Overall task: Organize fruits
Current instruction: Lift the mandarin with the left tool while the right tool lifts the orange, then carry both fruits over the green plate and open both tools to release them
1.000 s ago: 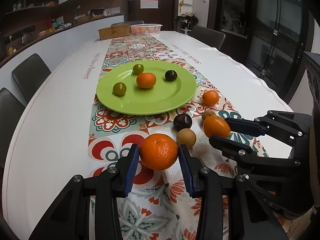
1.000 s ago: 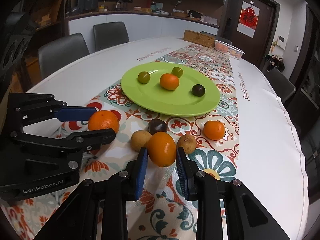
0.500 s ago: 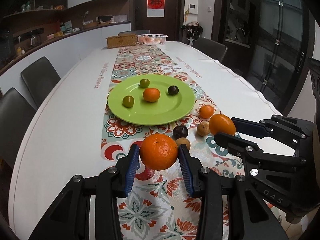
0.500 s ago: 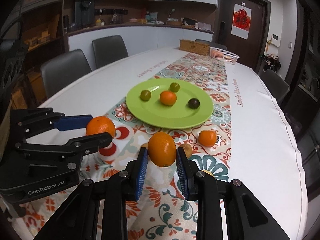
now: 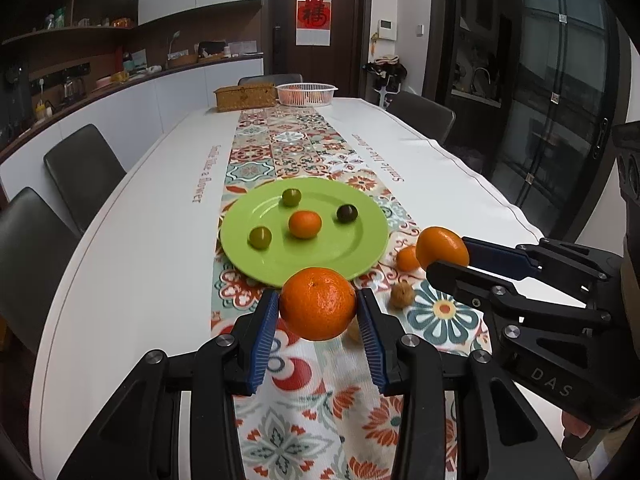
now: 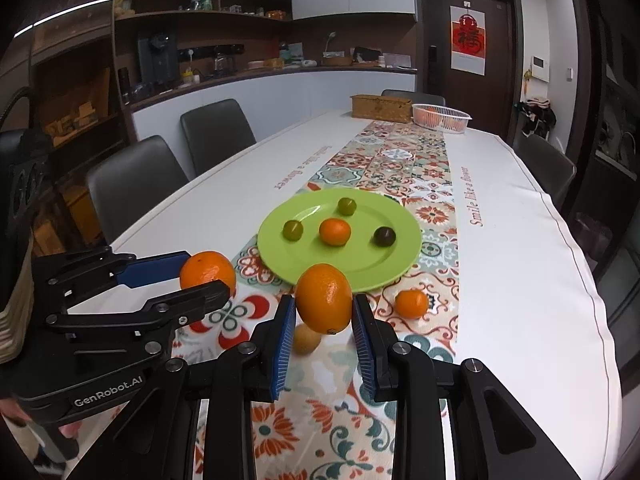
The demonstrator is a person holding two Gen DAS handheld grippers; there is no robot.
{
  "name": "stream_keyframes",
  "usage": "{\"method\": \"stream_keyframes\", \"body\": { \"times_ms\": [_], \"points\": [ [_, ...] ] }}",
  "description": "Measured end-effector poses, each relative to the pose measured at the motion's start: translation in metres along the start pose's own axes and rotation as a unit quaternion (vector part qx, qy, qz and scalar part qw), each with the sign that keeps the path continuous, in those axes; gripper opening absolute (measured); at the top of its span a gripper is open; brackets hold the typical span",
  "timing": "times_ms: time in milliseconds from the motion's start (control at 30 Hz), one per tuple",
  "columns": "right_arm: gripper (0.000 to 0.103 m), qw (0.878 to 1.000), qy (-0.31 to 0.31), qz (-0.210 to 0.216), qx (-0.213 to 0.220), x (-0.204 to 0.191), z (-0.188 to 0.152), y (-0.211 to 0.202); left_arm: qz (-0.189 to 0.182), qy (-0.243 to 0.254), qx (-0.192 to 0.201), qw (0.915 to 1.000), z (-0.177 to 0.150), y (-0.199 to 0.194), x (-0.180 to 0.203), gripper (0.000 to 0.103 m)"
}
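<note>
Standing on the runner (image 5: 288, 152), a green plate (image 5: 340, 256) carries two green fruits, a small orange and a dark one. Beside its near edge lie a loose tangerine (image 6: 411, 303) and a brown fruit (image 5: 401, 295); a basket (image 5: 306, 93) sits at the far end. Left tongs (image 5: 318, 310) are closed on a round, glossy orange (image 5: 318, 308), held clear above the cloth. Right tongs (image 6: 323, 310) clamp an oval orange (image 6: 323, 298), likewise raised, short of the plate.
</note>
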State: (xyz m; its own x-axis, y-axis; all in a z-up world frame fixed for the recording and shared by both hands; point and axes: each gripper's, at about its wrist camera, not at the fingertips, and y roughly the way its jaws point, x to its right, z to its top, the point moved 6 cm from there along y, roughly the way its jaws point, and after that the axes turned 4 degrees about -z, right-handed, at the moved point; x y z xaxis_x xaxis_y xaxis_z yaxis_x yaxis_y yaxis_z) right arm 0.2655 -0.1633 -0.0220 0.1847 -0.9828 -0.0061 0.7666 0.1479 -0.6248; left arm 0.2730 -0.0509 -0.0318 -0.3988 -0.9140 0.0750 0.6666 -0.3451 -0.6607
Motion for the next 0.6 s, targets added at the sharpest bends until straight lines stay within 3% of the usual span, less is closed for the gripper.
{"method": "stream_keyframes", "body": {
  "times_ms": [600],
  "points": [
    [0.030,1.000,0.005,-0.007,-0.012,0.019,0.038,0.050,-0.002,-0.012,-0.011,0.9999,0.040,0.048,-0.020,0.040]
  ]
}}
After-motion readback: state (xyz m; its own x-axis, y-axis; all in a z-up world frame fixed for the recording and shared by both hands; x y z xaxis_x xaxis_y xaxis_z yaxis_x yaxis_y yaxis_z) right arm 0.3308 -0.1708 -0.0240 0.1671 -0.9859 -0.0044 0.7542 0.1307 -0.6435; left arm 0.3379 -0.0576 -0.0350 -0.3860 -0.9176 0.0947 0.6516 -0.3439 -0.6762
